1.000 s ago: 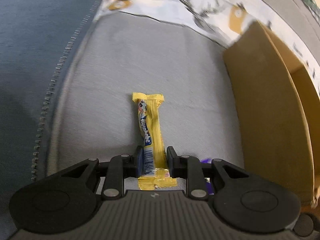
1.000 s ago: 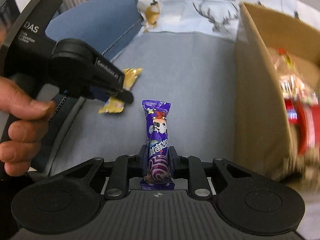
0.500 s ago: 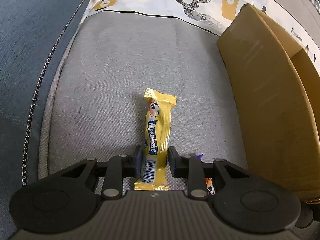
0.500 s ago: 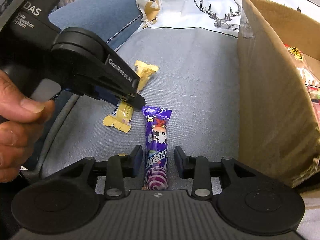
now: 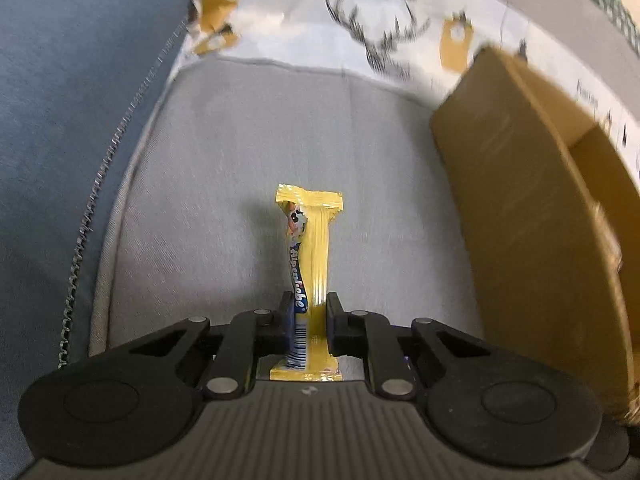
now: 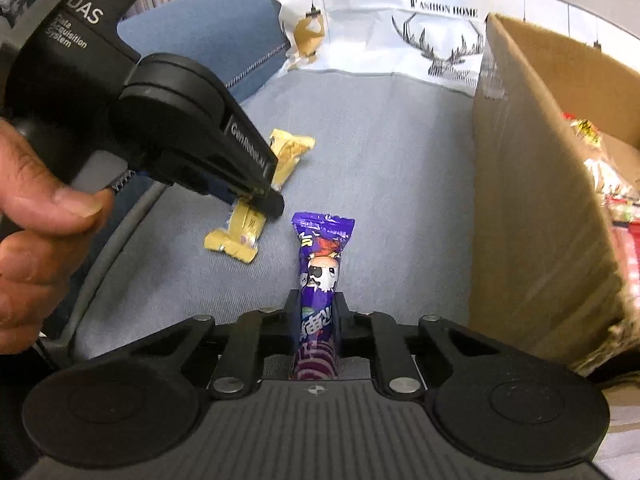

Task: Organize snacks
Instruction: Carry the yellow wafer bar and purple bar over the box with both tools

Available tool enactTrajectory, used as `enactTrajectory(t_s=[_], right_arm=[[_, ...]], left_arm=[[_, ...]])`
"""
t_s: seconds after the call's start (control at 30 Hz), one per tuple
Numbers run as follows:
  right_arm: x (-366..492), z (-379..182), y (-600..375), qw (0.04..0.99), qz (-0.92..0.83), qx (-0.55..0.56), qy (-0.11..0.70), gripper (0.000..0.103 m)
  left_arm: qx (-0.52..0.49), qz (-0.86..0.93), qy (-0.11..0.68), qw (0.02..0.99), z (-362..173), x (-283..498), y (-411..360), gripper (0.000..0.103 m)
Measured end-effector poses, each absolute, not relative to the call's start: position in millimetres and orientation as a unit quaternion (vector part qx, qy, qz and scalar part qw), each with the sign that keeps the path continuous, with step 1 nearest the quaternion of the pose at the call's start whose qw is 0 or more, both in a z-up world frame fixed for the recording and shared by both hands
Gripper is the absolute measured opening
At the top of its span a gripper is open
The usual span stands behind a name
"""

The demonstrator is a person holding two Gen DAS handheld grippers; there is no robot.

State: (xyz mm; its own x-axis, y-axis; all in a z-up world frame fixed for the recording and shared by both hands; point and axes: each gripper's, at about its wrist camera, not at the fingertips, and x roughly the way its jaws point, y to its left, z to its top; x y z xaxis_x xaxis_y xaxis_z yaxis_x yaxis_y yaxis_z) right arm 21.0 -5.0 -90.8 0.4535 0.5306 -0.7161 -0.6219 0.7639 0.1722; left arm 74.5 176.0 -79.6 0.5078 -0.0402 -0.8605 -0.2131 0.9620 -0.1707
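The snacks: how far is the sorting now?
Done: some packets already lie in the cardboard box. In hand: the left gripper clamps the yellow candy; the right gripper closes on the purple candy. Left: both must go into the box.

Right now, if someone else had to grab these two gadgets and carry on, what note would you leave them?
Left gripper: shut on the yellow candy stick, pads pressing its lower half.
Right gripper: jaws closing on the purple candy stick, pads already against it.
Both sticks are over the grey sofa cushion. The cardboard box stands to the right, with some snacks already inside.
Left to do: probably carry both sticks to the box and let go. I see no other loose snacks on the cushion.
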Motion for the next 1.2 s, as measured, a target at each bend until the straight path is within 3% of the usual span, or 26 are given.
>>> enactTrajectory(t_s=[0.47,0.97,1.2], right_arm=[[1.2,-46.3,-35.8,0.891,0.327,-0.030,0.313,0.015],[6.2,9.9,-81.7,0.916,0.314,0.005,0.248,0.015],[37.8,65.8,-121.9,0.935,0.312,0.002,0.170,0.015]], left_arm=[[-0.144,0.071,0.357,0.920,-18.0,34.0,165.0,0.016],[-0.123,0.055,0.350,0.927,-9.3,38.4,145.3,0.016],[-0.120,0.051,0.349,0.928,-9.4,42.9,139.8,0.016]])
